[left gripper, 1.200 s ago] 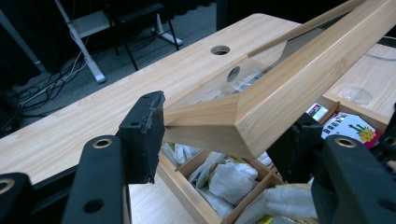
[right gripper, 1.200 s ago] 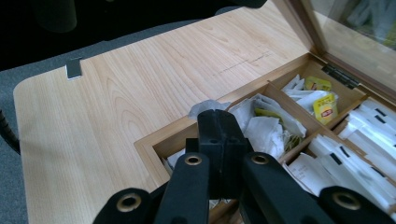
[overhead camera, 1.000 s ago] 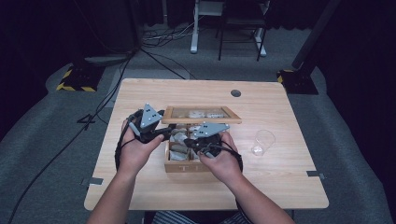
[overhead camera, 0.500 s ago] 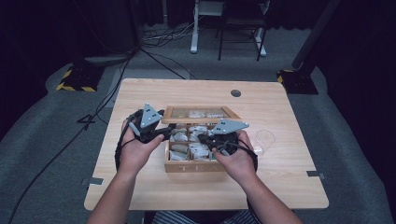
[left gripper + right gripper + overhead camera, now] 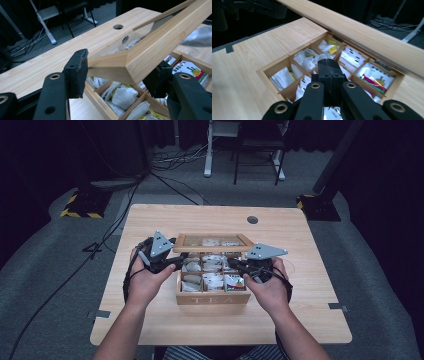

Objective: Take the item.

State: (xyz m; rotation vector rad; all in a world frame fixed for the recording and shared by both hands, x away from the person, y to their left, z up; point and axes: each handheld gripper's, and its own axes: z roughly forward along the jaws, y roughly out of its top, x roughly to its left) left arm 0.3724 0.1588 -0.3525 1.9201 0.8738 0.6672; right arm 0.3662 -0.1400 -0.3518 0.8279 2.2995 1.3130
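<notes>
While the left tongs [image 5: 117, 75] clamped a corner of the raised lid [image 5: 155, 42], the wooden tea box [image 5: 212, 296] sat mid-table [image 5: 165, 330], its long side facing the person. The right tongs [image 5: 329, 72], pressed shut and empty, hovered over the sachets [image 5: 307, 58], lid edge just above them.

Grey carpet [image 5: 380, 285], dark room, cables [image 5: 165, 180]

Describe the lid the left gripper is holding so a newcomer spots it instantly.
On the light wooden table sits an open wooden tea box with sachets in compartments. Its lid is propped up along the far edge, its corner between the left gripper jaws. Its clear window pane sets it apart.
</notes>
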